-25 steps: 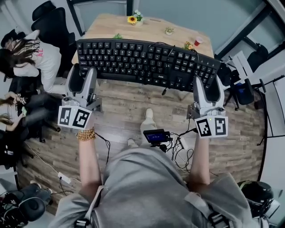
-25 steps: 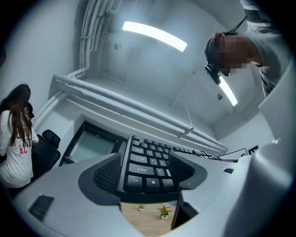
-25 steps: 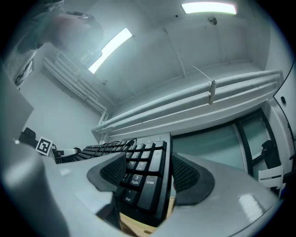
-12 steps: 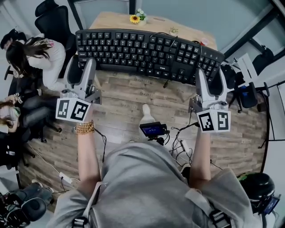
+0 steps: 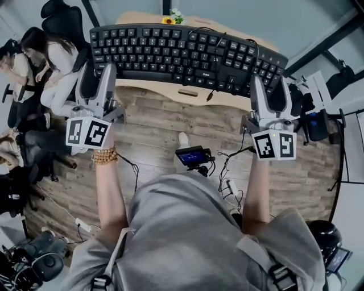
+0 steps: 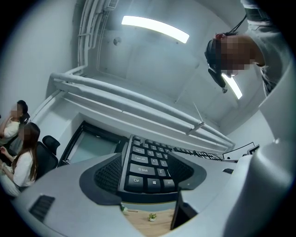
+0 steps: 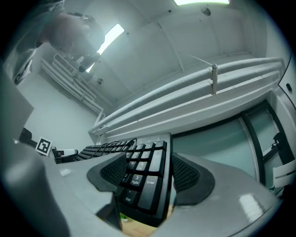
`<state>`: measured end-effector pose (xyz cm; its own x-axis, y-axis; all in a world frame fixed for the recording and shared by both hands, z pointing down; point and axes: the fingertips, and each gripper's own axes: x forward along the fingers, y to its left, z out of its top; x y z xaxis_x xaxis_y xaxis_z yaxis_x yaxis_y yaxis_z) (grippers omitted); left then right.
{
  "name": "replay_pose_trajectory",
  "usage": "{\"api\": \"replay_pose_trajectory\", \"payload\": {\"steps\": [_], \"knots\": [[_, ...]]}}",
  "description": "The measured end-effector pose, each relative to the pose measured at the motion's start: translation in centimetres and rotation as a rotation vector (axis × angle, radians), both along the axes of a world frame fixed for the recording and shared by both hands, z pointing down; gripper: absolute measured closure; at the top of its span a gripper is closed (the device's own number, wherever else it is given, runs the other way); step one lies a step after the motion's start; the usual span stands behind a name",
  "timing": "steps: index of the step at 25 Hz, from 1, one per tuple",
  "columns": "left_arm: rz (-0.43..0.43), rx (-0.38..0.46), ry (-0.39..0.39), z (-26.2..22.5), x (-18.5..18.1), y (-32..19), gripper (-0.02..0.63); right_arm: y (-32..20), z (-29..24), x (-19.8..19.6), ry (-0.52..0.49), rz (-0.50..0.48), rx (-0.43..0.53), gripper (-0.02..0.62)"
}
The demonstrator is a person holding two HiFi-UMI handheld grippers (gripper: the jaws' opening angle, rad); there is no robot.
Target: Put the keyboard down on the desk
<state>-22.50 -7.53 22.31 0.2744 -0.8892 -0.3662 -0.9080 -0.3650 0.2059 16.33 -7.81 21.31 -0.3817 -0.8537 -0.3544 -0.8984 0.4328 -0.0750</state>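
Note:
A black full-size keyboard (image 5: 182,54) hangs level over the light wooden desk (image 5: 170,94) at the top of the head view, hiding most of the desktop. My left gripper (image 5: 98,78) is shut on the keyboard's left end, and my right gripper (image 5: 268,86) is shut on its right end. In the left gripper view the Ctrl and Shift end of the keyboard (image 6: 147,167) sits between the jaws of my left gripper (image 6: 145,178), with a strip of desk (image 6: 143,223) below. The right gripper view has the numpad end of the keyboard (image 7: 147,178) clamped in my right gripper (image 7: 149,183). Its cable (image 5: 210,95) dangles.
A sunflower pot (image 5: 168,21) stands at the desk's far edge. People sit at the left (image 5: 54,57) beside a black office chair (image 5: 57,14). Dark chairs and gear (image 5: 315,122) crowd the right. Cables and a power strip (image 5: 230,185) lie on the wood floor.
Both grippers have carried the keyboard forward, away from the person. It went from in front of the desk's near edge to over the desktop, now covering most of it.

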Motion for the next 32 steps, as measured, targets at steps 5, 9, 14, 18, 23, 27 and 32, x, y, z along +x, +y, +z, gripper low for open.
{"api": "replay_pose_trajectory", "payload": {"steps": [5, 9, 14, 18, 23, 27, 32], "knots": [[0.001, -0.004, 0.005, 0.0, 0.3, -2.0, 0.296, -1.8, -0.2, 0.3, -0.001, 0.0, 0.002, 0.282], [0.004, 0.0, 0.007, 0.2, 0.3, -2.0, 0.296, -1.6, 0.1, 0.4, -0.001, 0.004, 0.008, 0.282], [0.006, 0.009, 0.007, -0.1, 1.8, -5.6, 0.296, -5.1, -0.1, 1.8, -0.003, 0.002, 0.011, 0.284], [0.007, 0.008, 0.009, -0.2, 3.3, -8.9, 0.296, -8.2, -0.3, 3.4, -0.003, 0.0, 0.017, 0.284], [-0.003, -0.004, 0.008, 0.3, 4.2, -13.2, 0.298, -12.6, 0.5, 4.4, -0.01, -0.008, 0.002, 0.285], [-0.014, -0.007, 0.006, 0.7, 4.0, -14.6, 0.299, -14.3, 0.9, 4.2, -0.012, -0.02, -0.003, 0.287], [-0.024, -0.022, 0.003, 1.8, 2.9, -15.9, 0.301, -15.8, 2.1, 3.1, -0.014, -0.033, -0.015, 0.29]]}}
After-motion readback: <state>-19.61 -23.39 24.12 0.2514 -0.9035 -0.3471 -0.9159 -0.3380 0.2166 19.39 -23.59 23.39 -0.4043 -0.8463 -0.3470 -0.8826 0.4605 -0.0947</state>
